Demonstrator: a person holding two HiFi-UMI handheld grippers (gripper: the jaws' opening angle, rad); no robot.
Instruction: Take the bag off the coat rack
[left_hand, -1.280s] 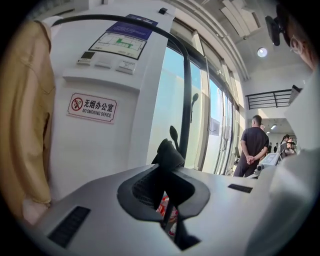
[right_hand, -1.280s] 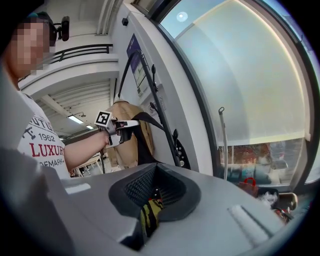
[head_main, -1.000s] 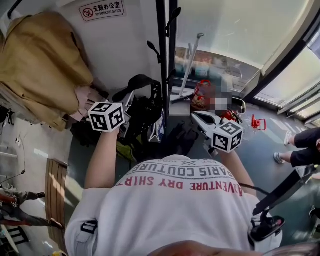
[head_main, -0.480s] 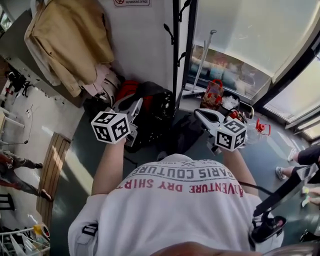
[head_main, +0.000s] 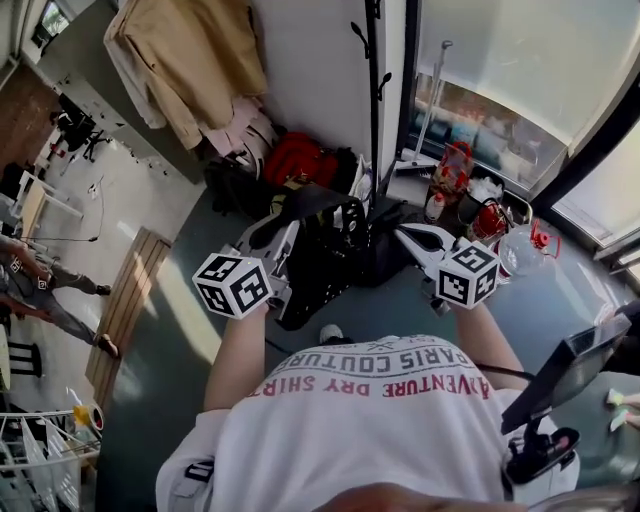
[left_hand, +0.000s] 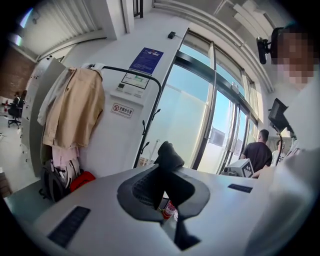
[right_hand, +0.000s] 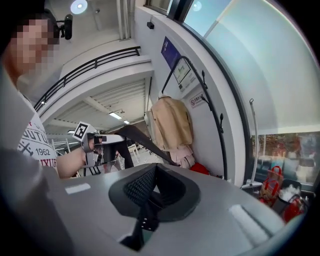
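Observation:
A black bag (head_main: 325, 250) hangs between my two grippers, in front of the coat rack's black pole (head_main: 375, 95) and off its hooks. In the head view, the left gripper (head_main: 283, 226) is shut on the bag's strap (left_hand: 168, 159), which bunches up above its jaws. On the other side, the right gripper (head_main: 404, 236) is shut on a studded black strap (right_hand: 148, 209). That strap (right_hand: 142, 141) runs tight across to the left gripper (right_hand: 102, 141). The rack's pole also shows in the left gripper view (left_hand: 148, 114) and the right gripper view (right_hand: 216, 127).
A tan coat (head_main: 195, 55) hangs on the wall left of the rack, with pink cloth and a red bag (head_main: 300, 160) below it. Red containers and bottles (head_main: 460, 180) sit by the glass door. A wooden bench (head_main: 125, 315) stands at the left. People are nearby (left_hand: 259, 150).
Both grippers and the black bag have come down and back from the rack's pole. The bag now hangs wholly between the grippers, and the head view has swung right.

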